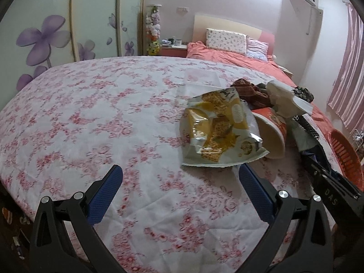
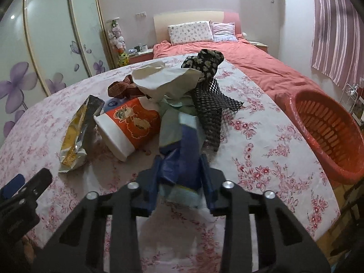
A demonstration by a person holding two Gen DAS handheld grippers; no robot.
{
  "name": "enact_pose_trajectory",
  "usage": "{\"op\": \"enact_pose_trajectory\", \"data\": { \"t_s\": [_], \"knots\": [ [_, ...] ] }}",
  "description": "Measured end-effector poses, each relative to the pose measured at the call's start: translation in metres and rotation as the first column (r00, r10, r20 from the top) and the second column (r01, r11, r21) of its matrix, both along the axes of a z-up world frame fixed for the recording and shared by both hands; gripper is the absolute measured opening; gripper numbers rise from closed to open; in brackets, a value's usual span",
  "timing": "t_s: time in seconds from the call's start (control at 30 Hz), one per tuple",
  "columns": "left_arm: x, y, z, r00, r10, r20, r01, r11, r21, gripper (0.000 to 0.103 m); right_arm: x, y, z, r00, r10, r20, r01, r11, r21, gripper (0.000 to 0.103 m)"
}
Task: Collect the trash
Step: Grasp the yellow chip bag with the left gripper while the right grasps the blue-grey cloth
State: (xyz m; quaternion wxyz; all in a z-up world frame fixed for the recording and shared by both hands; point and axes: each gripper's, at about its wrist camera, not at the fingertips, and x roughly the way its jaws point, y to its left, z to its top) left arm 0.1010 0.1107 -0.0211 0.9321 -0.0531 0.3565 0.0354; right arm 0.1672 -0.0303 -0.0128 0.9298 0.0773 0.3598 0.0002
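A pile of trash lies on the floral tablecloth point(image 1: 102, 113): a yellow snack bag point(image 1: 218, 125), an orange paper cup point(image 2: 132, 122) on its side, crumpled white paper point(image 2: 163, 79), a black foam net point(image 2: 211, 104) and a blue plastic wrapper point(image 2: 186, 150). My right gripper point(image 2: 180, 177) is shut on the near end of the blue wrapper, with a pad pressed against each side. My left gripper point(image 1: 180, 170) stands open just in front of the snack bag's near edge, with nothing between its fingers.
A red slotted basket point(image 2: 329, 125) sits at the table's right edge. A brown cloth point(image 2: 122, 88) and a black floral cloth point(image 2: 209, 61) lie behind the pile, and a clear plastic sheet point(image 1: 200, 79) lies farther back. Beyond the table is a bed point(image 2: 250, 59).
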Motion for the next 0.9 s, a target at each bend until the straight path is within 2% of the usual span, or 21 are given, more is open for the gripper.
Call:
{"op": "enact_pose_trajectory", "data": {
  "t_s": [0.27,0.5,0.7,0.8,0.87,0.9],
  "knots": [
    [0.013,-0.030,0.000,0.997,-0.076,-0.011,0.076,0.997,0.002,0.101,-0.023,-0.017,0.024,0.997,-0.001,0.078,-0.004,0.998,0.064,0.025],
    [0.023,-0.059,-0.006,0.996,-0.091,-0.020,0.092,0.989,0.119,0.099,-0.033,-0.026,0.030,0.997,-0.001,0.083,-0.008,0.995,0.103,0.025],
    [0.044,-0.061,-0.012,0.996,-0.057,-0.068,0.067,0.985,0.161,0.080,-0.039,-0.031,0.033,0.996,-0.011,0.085,0.000,0.993,0.122,0.025],
    [0.051,-0.052,-0.015,0.994,-0.039,-0.099,0.052,0.990,0.133,0.063,-0.042,-0.033,0.034,0.996,-0.016,0.089,0.004,0.992,0.124,0.025],
    [0.050,-0.046,-0.014,0.995,-0.036,-0.092,0.046,0.993,0.108,0.053,-0.043,-0.034,0.035,0.996,-0.017,0.090,0.006,0.992,0.125,0.025],
    [0.049,-0.042,-0.012,0.996,-0.044,-0.083,0.052,0.995,0.090,0.042,-0.044,-0.035,0.036,0.996,-0.019,0.092,0.007,0.992,0.125,0.025]
  ]
}}
